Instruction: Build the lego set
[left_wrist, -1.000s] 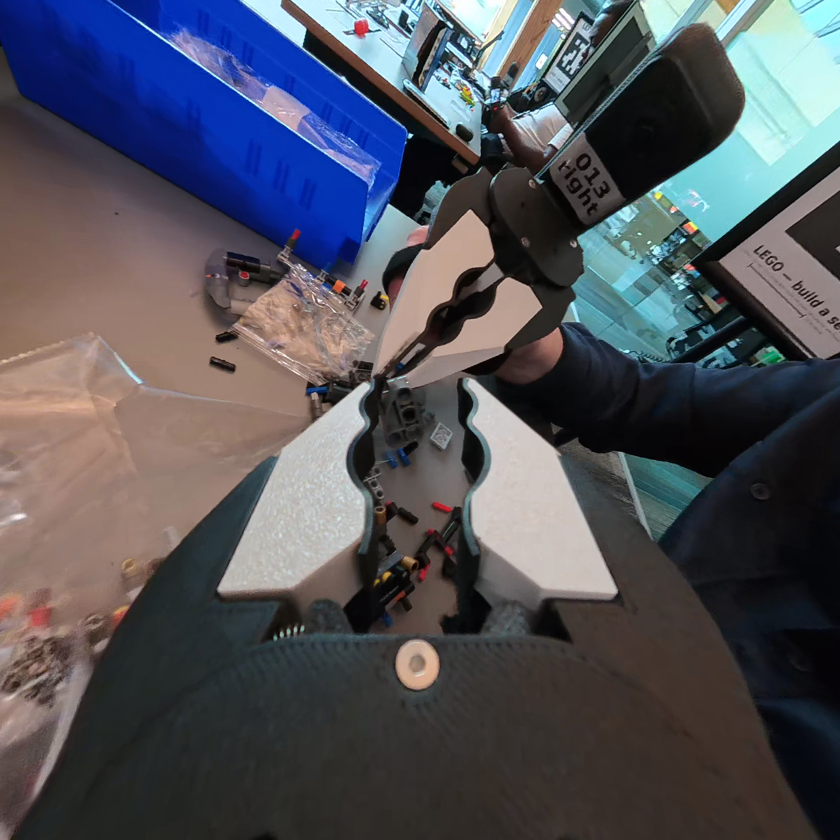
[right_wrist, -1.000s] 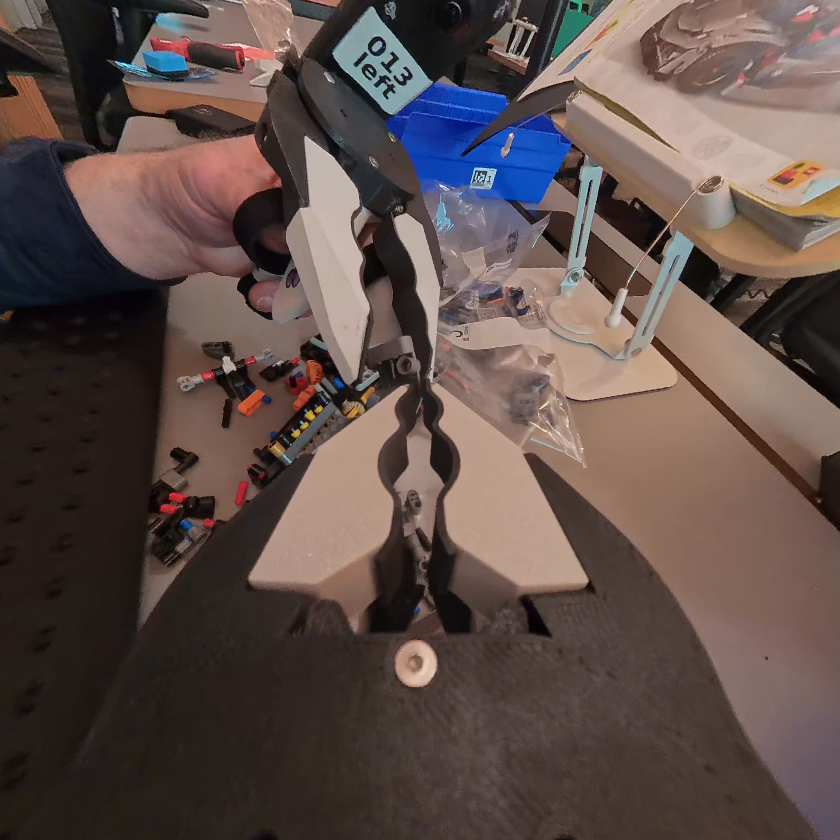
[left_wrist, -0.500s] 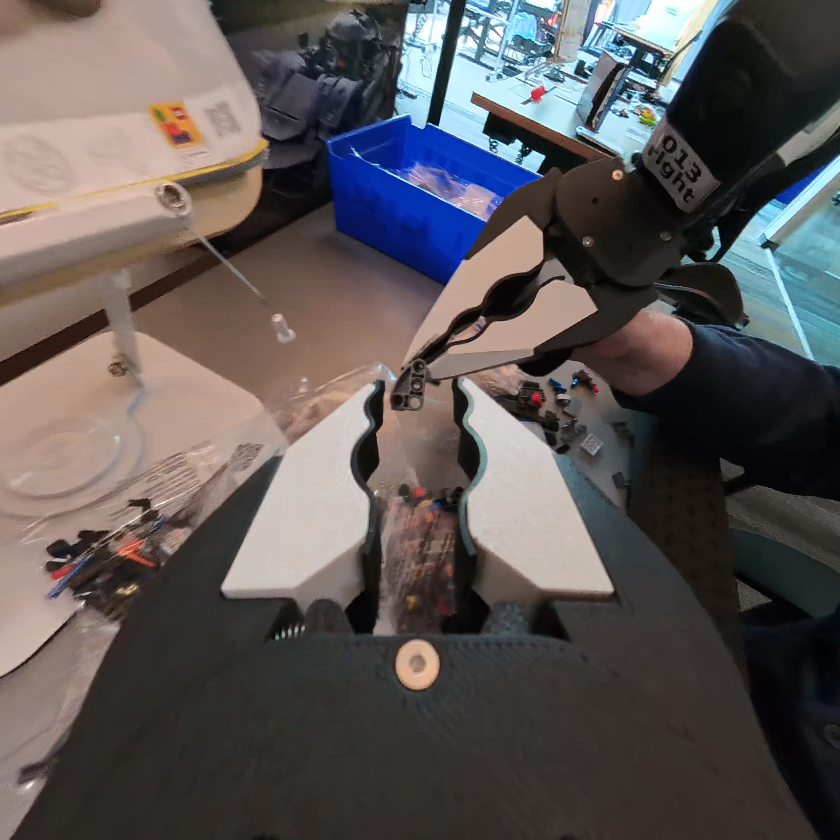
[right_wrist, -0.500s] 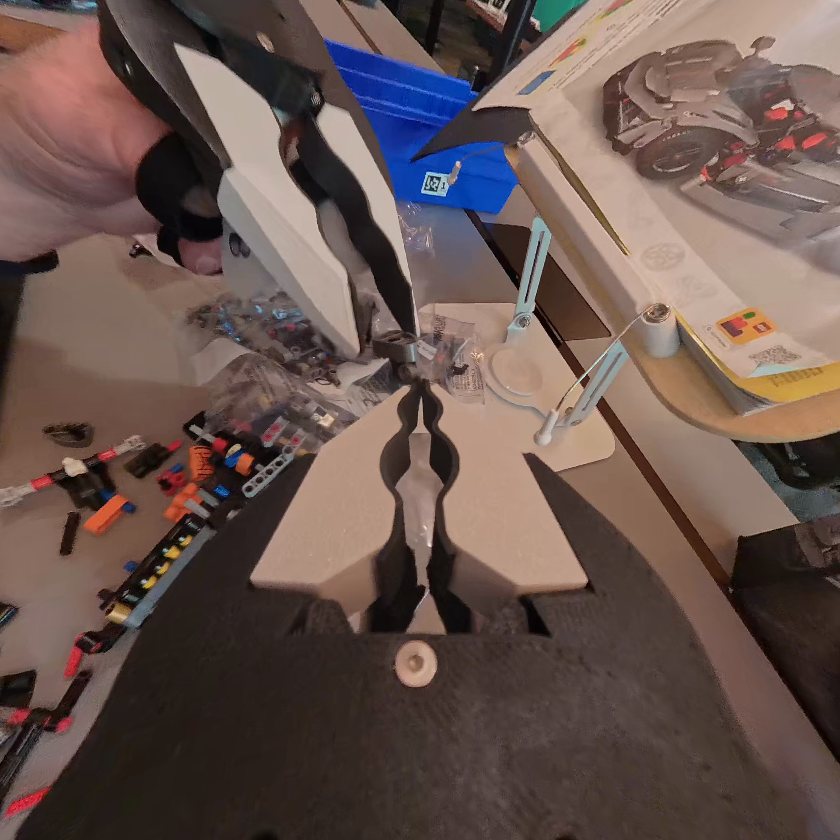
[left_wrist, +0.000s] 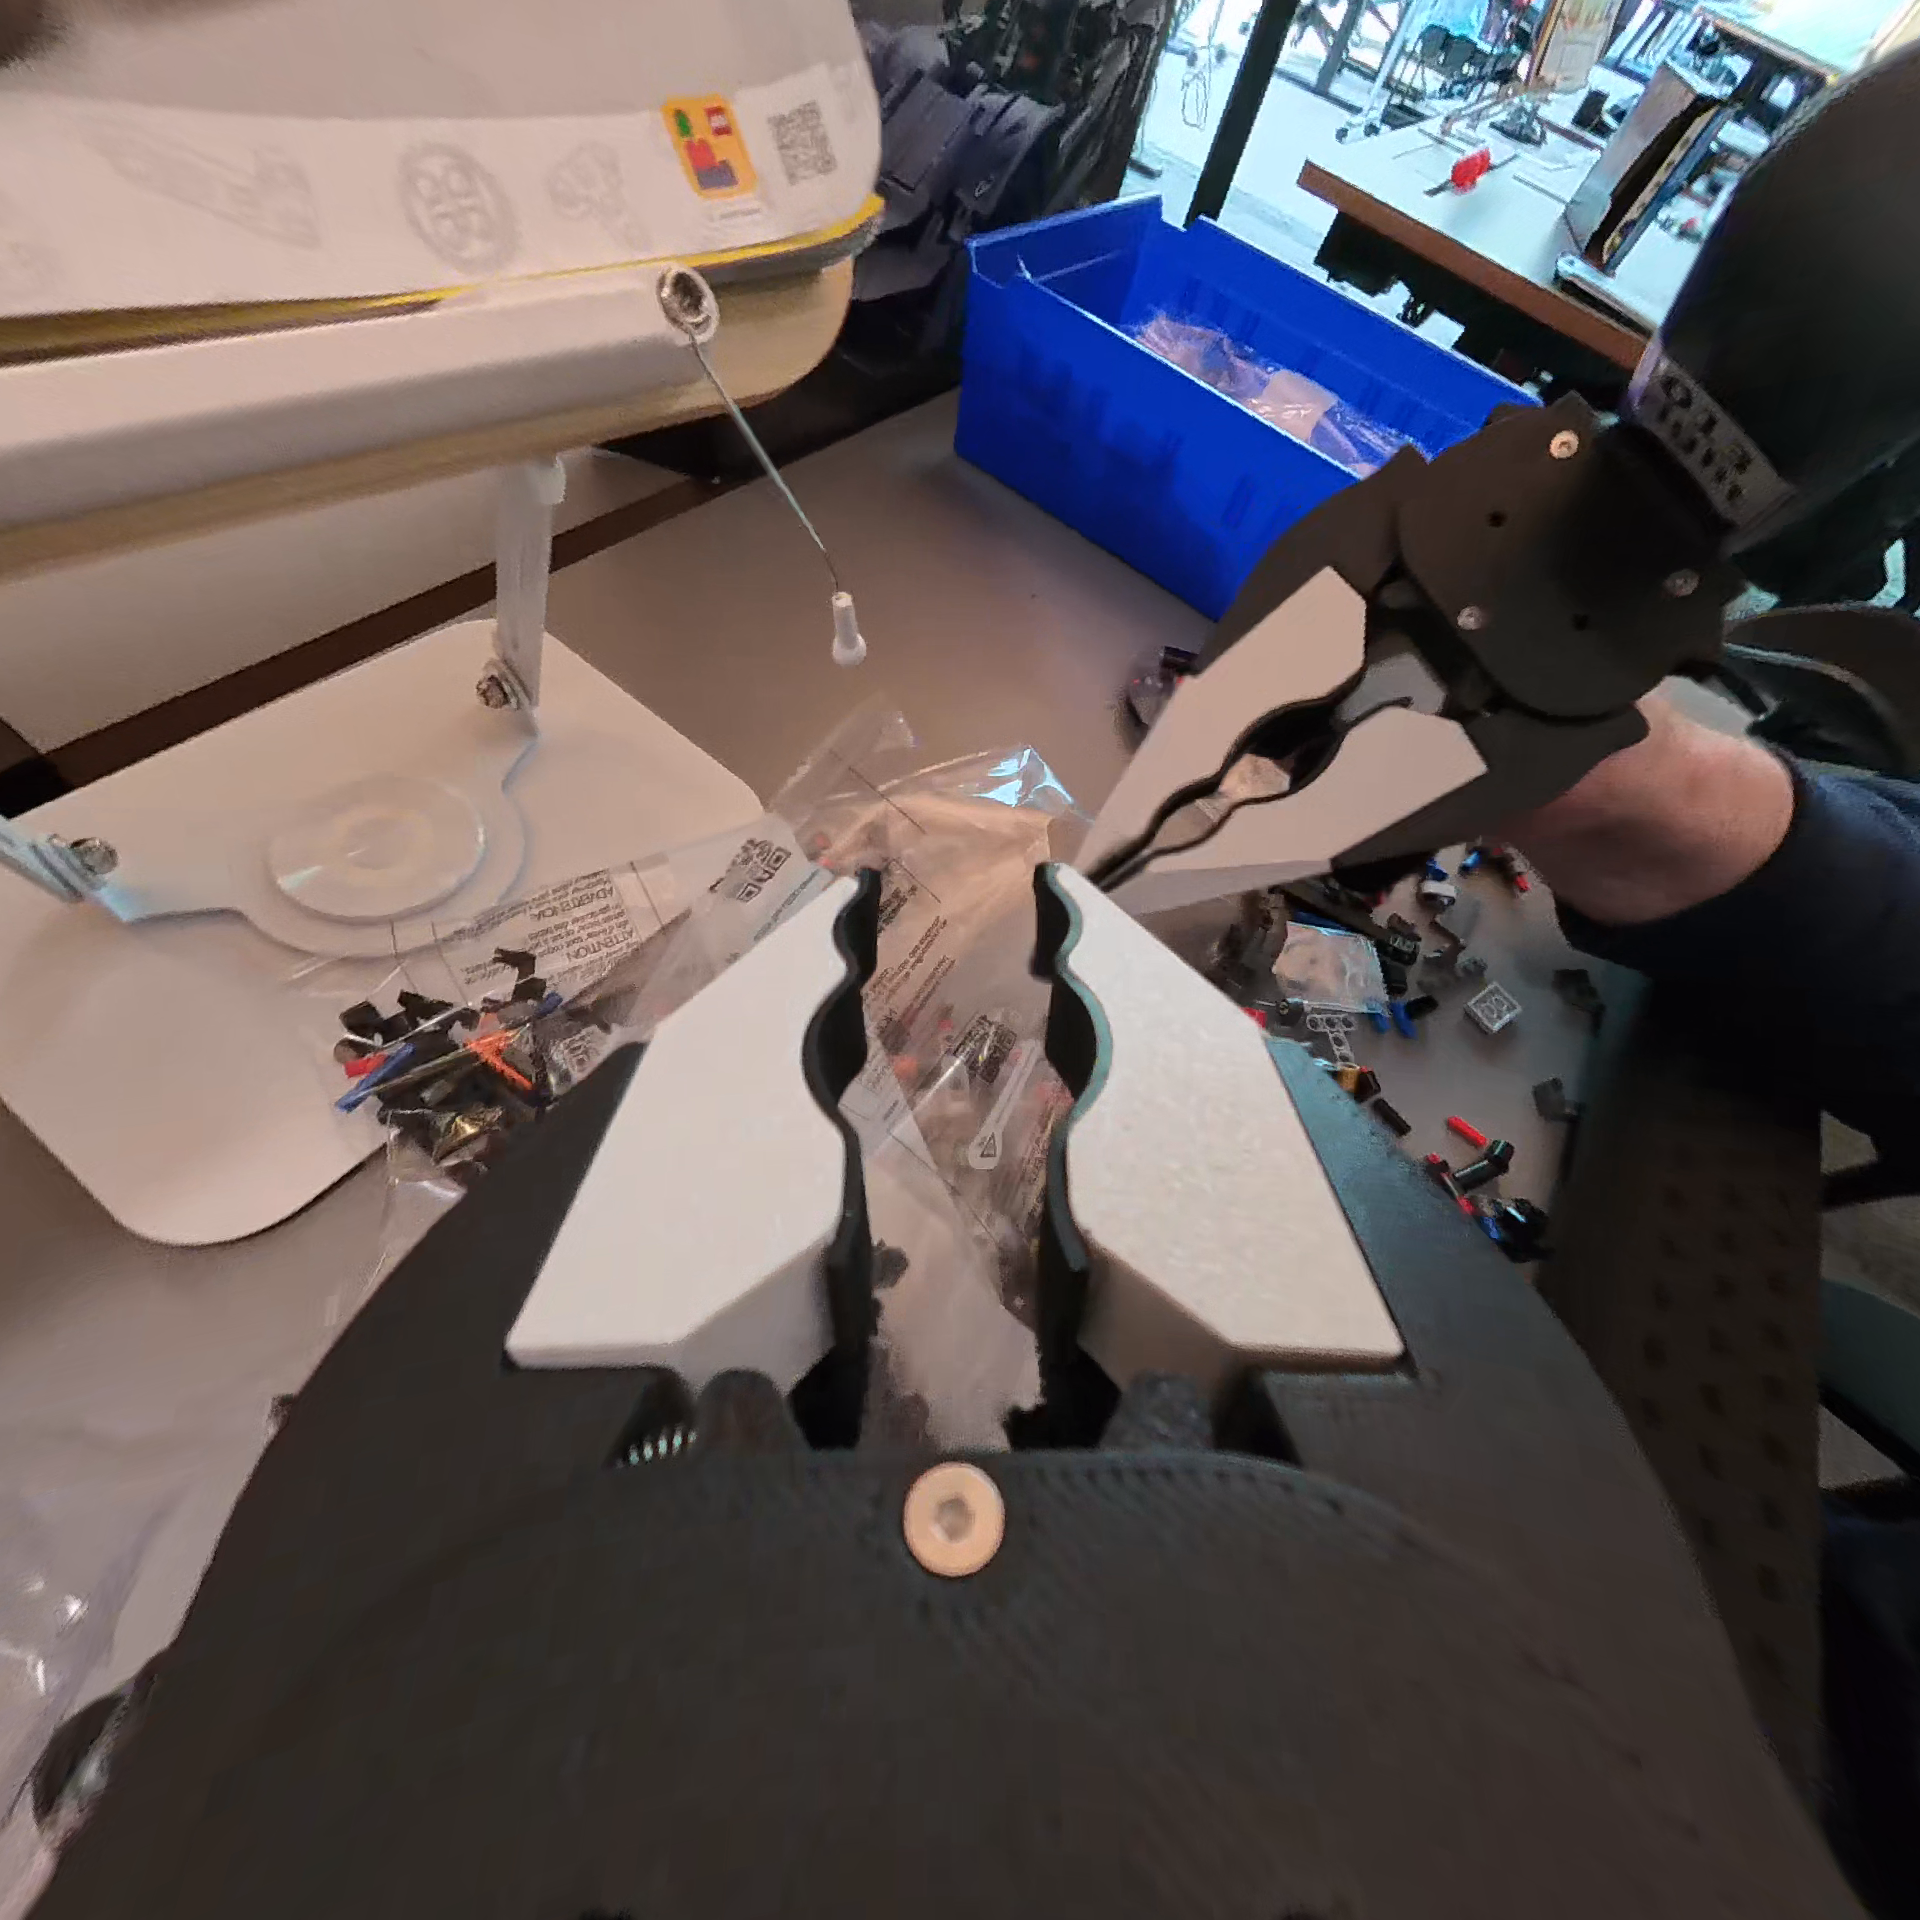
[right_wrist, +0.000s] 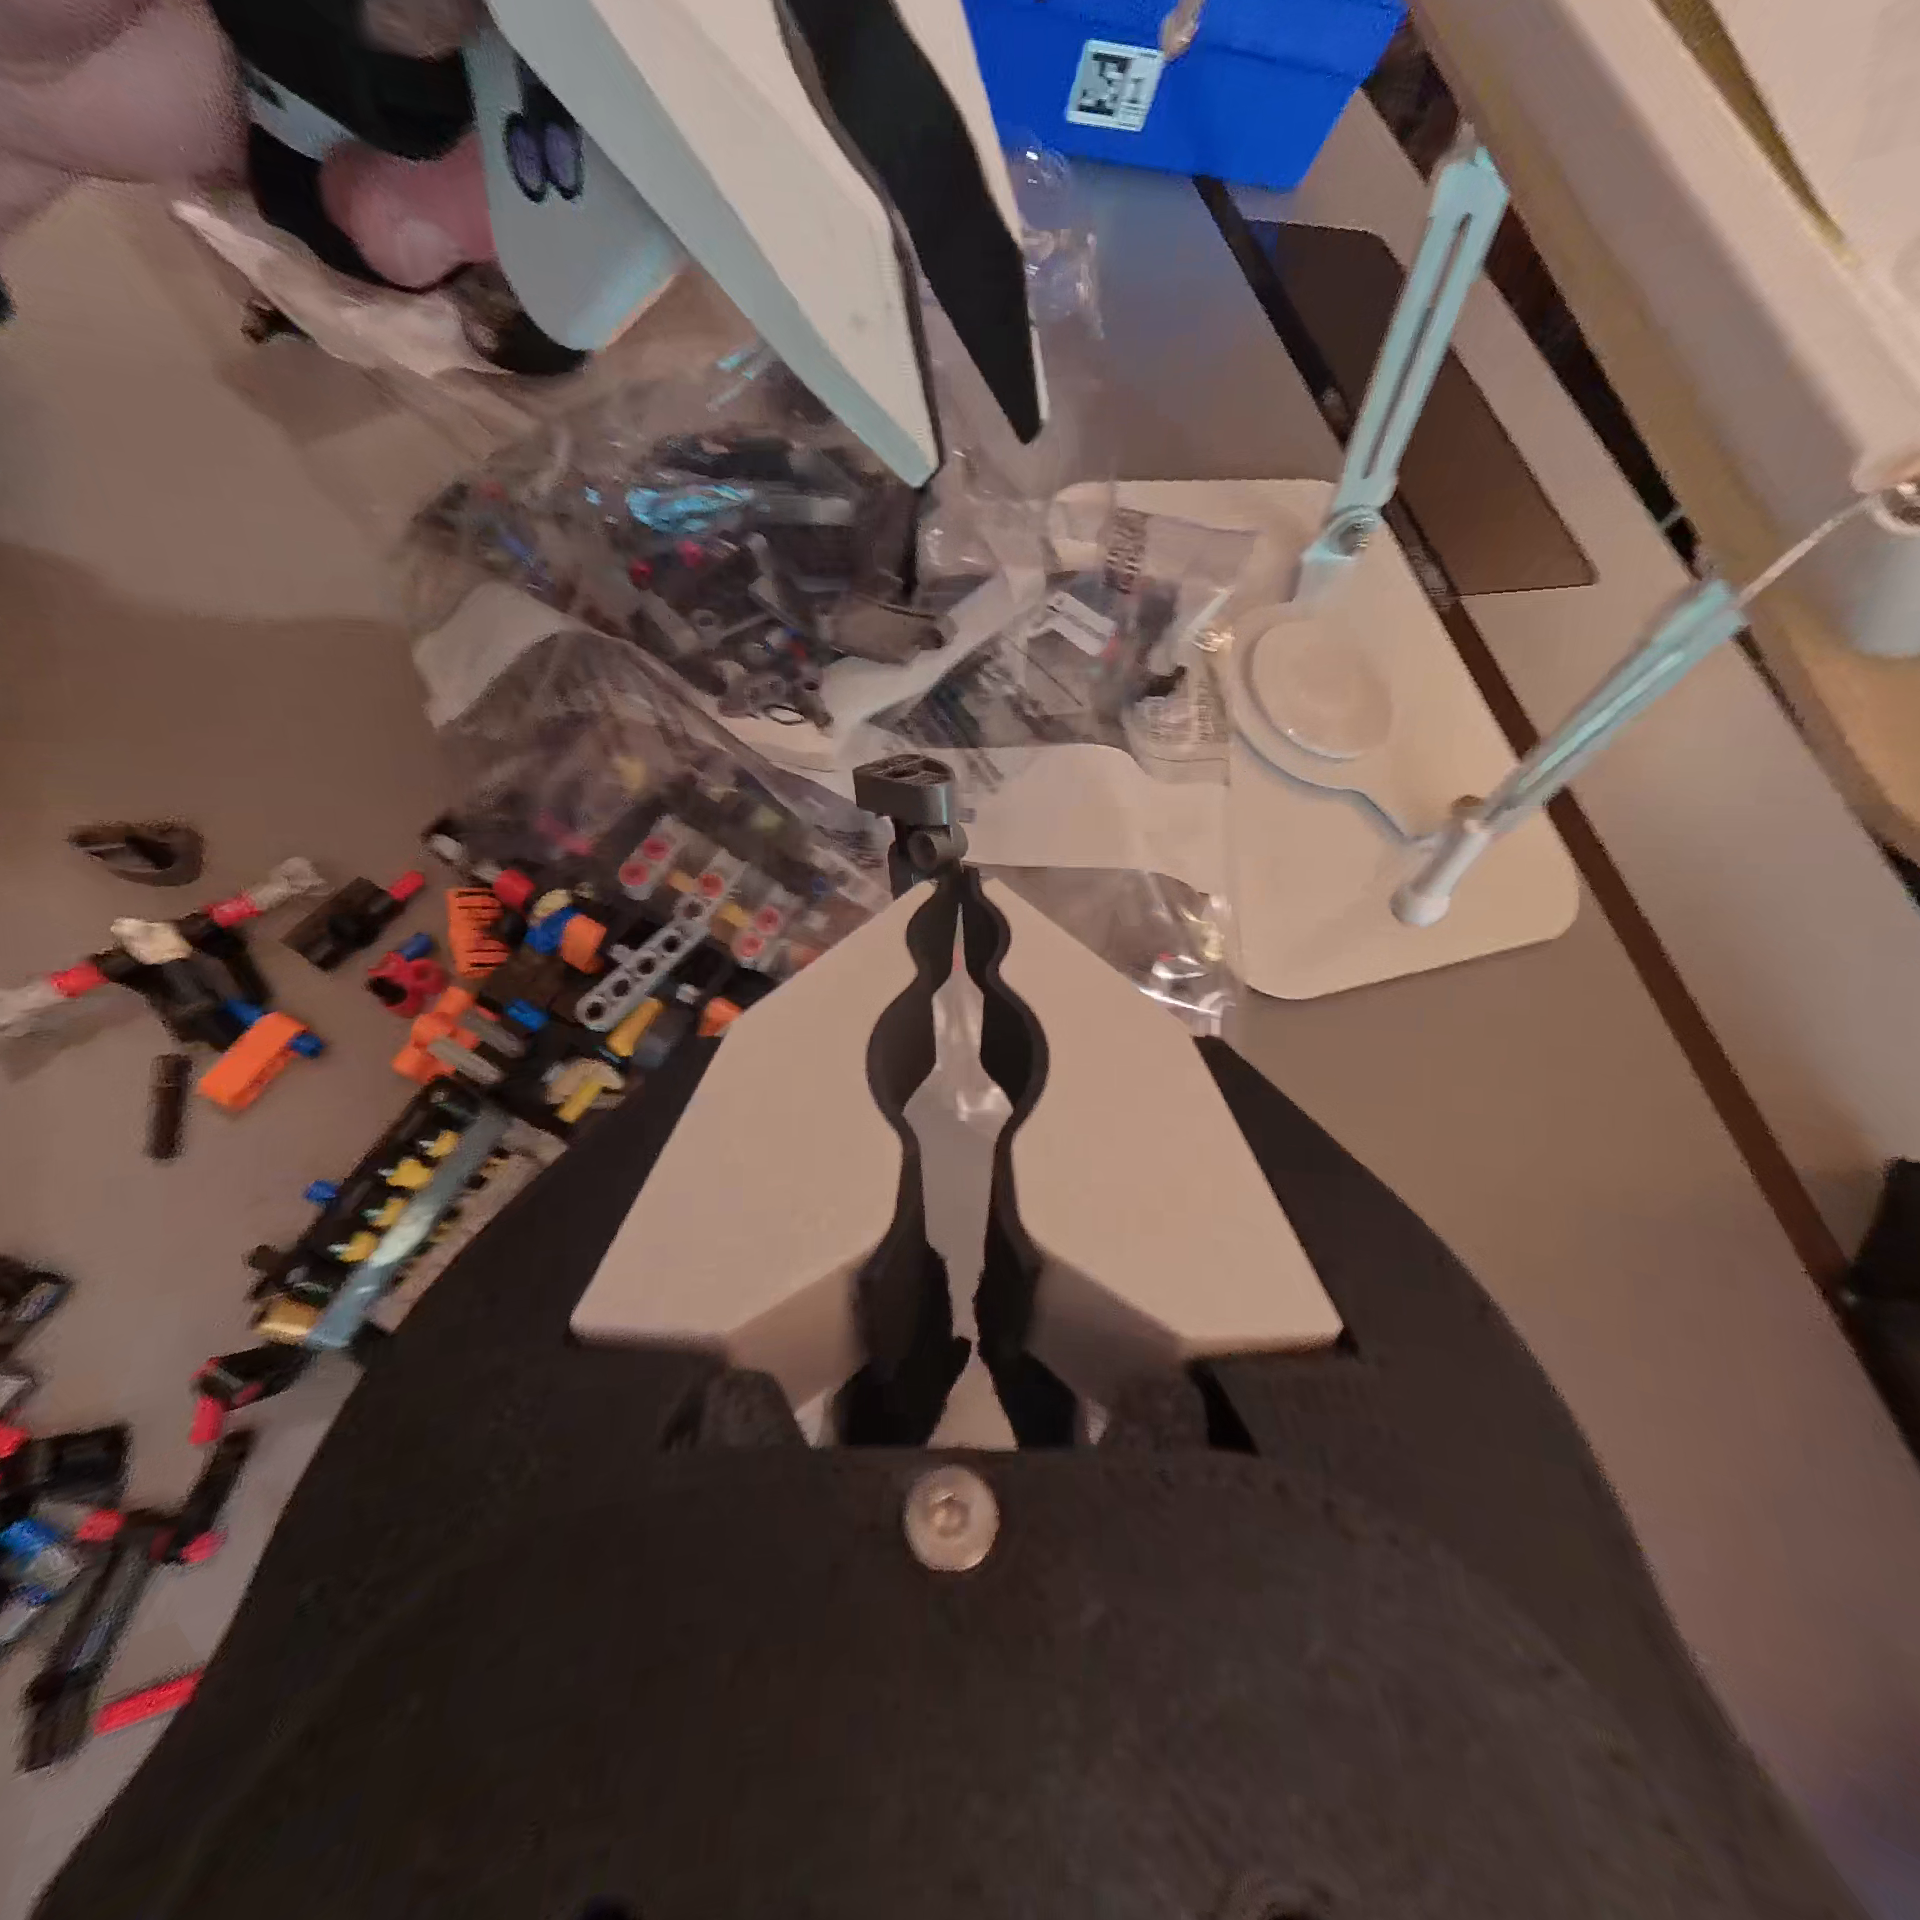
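Observation:
My right gripper is shut on a small dark grey lego connector, pinching its lower end so the piece sticks up past the tips, above the table. My left gripper is open and empty, its jaws a hand's width apart over clear bags of parts. In the left wrist view the right gripper sits just right of my left fingertips, and the connector is hidden there. In the right wrist view the left gripper hangs open above and behind the connector, apart from it.
Loose lego parts lie scattered at the left, and also show in the left wrist view. Bags of parts lie beyond them. A white stand base carries the instruction booklet. A blue bin stands behind. Across from one pair of fingers to the other is roughly 7 cm.
The left gripper let go of the grey connector and opened wider. The right gripper kept the connector, and the two grippers moved apart over the bags near the stand.

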